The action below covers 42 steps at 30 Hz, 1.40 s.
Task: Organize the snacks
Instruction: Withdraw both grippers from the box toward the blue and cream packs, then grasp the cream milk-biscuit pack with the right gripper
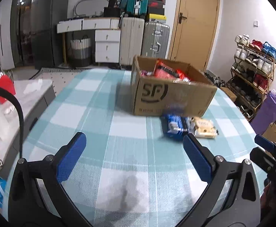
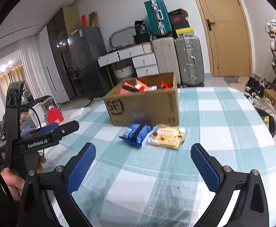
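Observation:
An open cardboard box [image 1: 166, 96] [image 2: 143, 106] printed "SF" stands on the teal checked tablecloth [image 1: 107, 117], with red snack packets inside. In front of it lie a blue snack packet [image 1: 173, 127] [image 2: 136, 132] and a cream biscuit packet [image 1: 204, 127] [image 2: 168, 135], side by side and touching. My left gripper [image 1: 134, 136] hangs open over bare cloth, short of the packets and to their left. My right gripper [image 2: 143, 146] is open too, just short of both packets, with nothing between its blue pads.
In the right wrist view a hand [image 2: 14, 179] holds the left gripper at the left edge. A side table [image 1: 14, 113] with clutter stands left of the table. Suitcases [image 1: 155, 39], a drawer unit [image 1: 107, 45], a door and a shoe rack [image 1: 251, 71] lie beyond.

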### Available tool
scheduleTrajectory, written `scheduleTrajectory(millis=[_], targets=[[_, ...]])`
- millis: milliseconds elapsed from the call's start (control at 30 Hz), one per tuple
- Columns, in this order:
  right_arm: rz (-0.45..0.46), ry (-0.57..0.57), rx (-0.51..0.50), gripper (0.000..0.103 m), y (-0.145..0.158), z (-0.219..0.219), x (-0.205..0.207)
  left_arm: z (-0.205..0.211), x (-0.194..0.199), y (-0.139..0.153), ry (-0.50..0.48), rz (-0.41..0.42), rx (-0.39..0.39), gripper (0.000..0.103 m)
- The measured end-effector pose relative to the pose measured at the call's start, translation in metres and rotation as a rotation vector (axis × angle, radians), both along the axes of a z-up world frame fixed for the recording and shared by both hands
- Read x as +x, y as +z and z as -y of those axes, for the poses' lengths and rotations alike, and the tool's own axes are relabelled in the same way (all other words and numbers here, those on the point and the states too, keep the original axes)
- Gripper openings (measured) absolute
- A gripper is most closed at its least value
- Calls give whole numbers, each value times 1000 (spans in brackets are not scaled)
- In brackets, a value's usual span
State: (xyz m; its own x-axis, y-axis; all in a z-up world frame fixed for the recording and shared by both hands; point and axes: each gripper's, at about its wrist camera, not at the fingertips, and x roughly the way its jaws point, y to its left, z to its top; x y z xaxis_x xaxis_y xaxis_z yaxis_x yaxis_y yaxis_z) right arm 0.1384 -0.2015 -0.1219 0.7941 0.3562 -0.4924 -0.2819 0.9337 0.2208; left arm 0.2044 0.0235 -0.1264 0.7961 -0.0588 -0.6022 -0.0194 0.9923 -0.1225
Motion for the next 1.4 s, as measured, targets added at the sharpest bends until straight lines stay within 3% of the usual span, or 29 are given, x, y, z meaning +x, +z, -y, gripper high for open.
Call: scheduleTrajectory(millis=[367,667,967,1233,1333,1400], targets=[[-120,-29,-42,102,-31,3,40,-8,13,-33,54,6,2,102],[-261,-79,-65,102,-48,2,112,-11,5,-31,58,64,-12,102],[-328,-110,-124,102,-62,-13,166,-12,9,-34,51,50,-21,102],[-354,-161,-309,92,-75,-36,183,-9,13,-38,40,36,-11,102],[-351,-162,-318,87,-75,-40,185,-8,13,-38,36,39,-10,102],[-337,-144,-317,75,-73,-42,185,-5,15,-39,33,38,4,102]])
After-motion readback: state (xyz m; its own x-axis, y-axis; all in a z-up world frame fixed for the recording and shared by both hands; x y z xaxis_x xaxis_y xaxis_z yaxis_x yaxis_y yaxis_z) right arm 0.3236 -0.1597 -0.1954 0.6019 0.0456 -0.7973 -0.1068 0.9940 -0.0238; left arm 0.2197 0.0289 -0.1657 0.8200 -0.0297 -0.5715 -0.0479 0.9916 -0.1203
